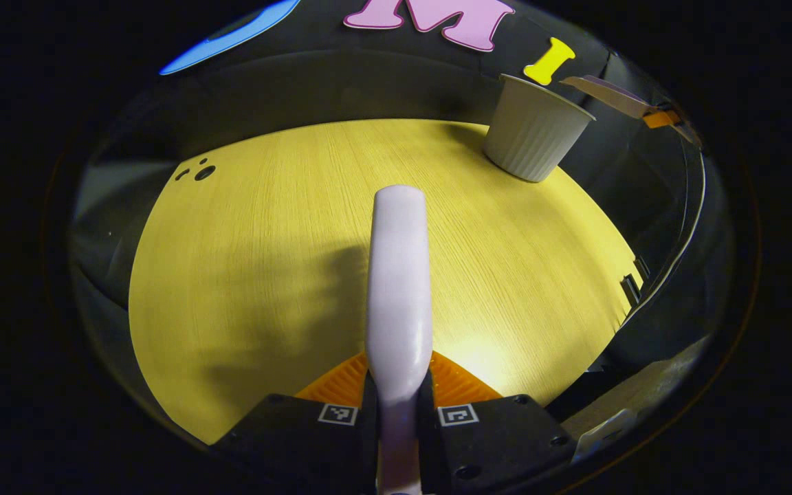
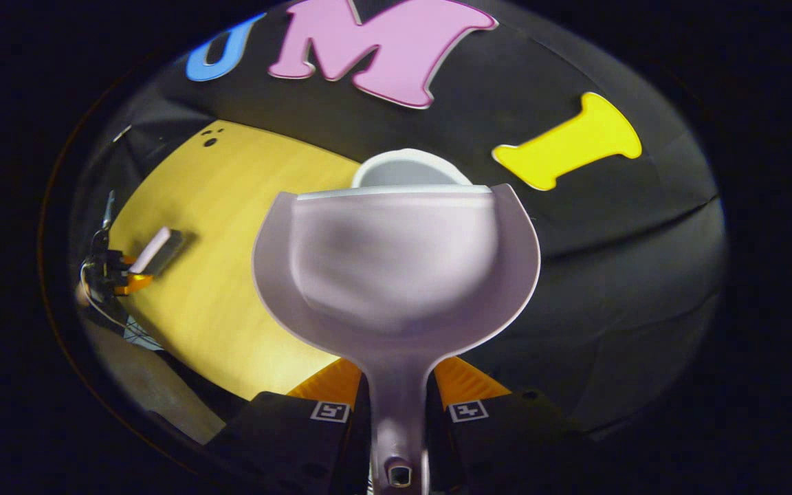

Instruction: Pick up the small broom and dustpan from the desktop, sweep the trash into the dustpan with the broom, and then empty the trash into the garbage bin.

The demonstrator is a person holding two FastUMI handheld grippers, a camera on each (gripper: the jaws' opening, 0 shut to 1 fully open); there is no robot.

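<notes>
In the left gripper view, the left gripper [image 1: 399,402] was clamped on the broom [image 1: 399,289], both fingers pressing its pale handle from either side. The broom's long axis ran straight ahead from the jaws, its rounded end pointing across the table [image 1: 245,275] toward the booth wall; its bristles could not be seen. One garbage bin [image 1: 533,130], a ribbed off-white cup shape, stood upright at the table's far edge, ahead and to the right of the broom's tip and well apart from it. Nothing lay on the wood between the broom and the bin. A cluster of small dark holes [image 1: 198,172] marked the tabletop far to the left of the bin.

In the right gripper view, the left gripper [image 2: 117,275] showed small at the far left, low over the table [image 2: 231,275], with the broom [image 2: 155,251] slanting up and right from it. The right gripper [image 2: 399,412] was closed on the handle of the one dustpan [image 2: 396,268], fingers tight against both sides. The dustpan's handle-to-lip axis pointed straight ahead, its hollow facing the camera and its straight lip farthest away. Just behind that lip rose the rim of the garbage bin [image 2: 406,165], mostly hidden by the pan; whether they touched I could not tell.
</notes>
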